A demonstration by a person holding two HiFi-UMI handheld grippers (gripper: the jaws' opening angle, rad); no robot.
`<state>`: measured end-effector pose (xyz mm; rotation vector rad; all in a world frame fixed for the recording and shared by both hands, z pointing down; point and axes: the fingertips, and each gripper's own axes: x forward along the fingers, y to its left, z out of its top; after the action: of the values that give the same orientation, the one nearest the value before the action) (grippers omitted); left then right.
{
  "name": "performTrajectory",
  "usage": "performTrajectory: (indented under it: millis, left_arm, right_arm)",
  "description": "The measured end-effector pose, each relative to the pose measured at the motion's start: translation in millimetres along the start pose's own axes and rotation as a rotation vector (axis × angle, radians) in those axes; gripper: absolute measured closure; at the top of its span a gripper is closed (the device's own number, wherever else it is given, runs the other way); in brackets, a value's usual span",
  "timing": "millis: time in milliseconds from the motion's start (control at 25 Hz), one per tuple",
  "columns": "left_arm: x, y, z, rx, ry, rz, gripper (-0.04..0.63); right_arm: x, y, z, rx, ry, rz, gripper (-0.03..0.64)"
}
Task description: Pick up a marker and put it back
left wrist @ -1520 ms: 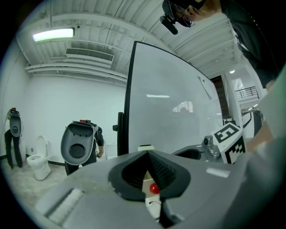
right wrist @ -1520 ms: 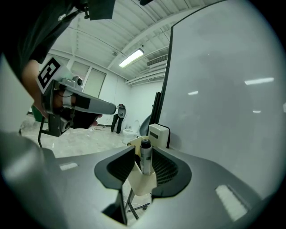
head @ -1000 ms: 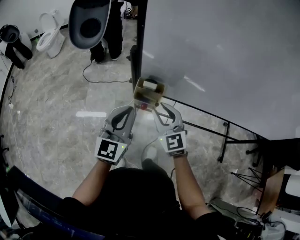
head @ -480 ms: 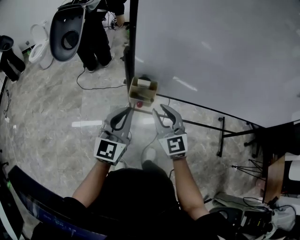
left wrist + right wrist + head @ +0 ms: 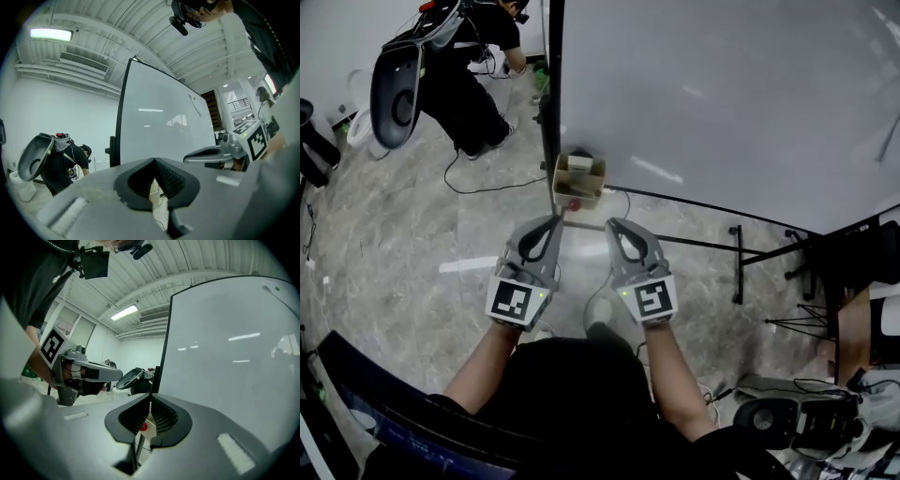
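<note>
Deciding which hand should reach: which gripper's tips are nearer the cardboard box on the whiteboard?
The left gripper: its tips lie just below the cardboard box. The right gripper, whose jaws have just been closing on nothing, sits farther aside.

The person wears a black short-sleeved top (image 5: 572, 394); the left hand-held gripper (image 5: 557, 219) and right hand-held gripper (image 5: 610, 225) are grey with black-and-white marker cubes (image 5: 514, 302).

The whiteboard (image 5: 722, 103) looks glossy and smooth, the veined stone floor (image 5: 403, 244) polished.
</note>
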<state>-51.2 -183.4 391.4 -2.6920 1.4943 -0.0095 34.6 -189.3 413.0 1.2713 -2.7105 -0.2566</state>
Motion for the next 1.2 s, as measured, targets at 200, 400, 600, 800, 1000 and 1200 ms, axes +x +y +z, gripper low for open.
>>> performTrajectory:
  millis: [200, 400, 600, 800, 1000, 1200]
  left_arm:
    - [-11.5, 0.9, 7.9, 0.004, -0.013, -0.015, 0.591]
    - [-23.7, 2.5, 15.6, 0.014, -0.026, -0.031, 0.591]
    - [-36.6, 6.1, 17.4, 0.014, -0.024, -0.033, 0.592]
    - [-46.0, 11.8, 16.5, 0.011, -0.022, -0.034, 0.592]
    - [-48.5, 16.5, 18.4, 0.014, -0.032, -0.038, 0.591]
    - [-48.4, 18.6, 22.0, 0.016, -0.040, -0.039, 0.592]
  right_arm:
    - [-11.6, 10.4, 14.2, 0.038, -0.030, -0.018, 0.606]
    - [-23.8, 13.4, 32.4, 0.148, -0.085, -0.049, 0.607]
    - [-33.4, 22.1, 54.6, 0.169, -0.117, -0.060, 0.607]
    - [-35.0, 33.1, 61.0, 0.159, -0.118, -0.060, 0.607]
    - [-34.8, 36.4, 61.8, 0.168, -0.121, -0.069, 0.607]
    - [-30.4, 36.3, 70.3, 0.173, -0.136, -0.073, 0.607]
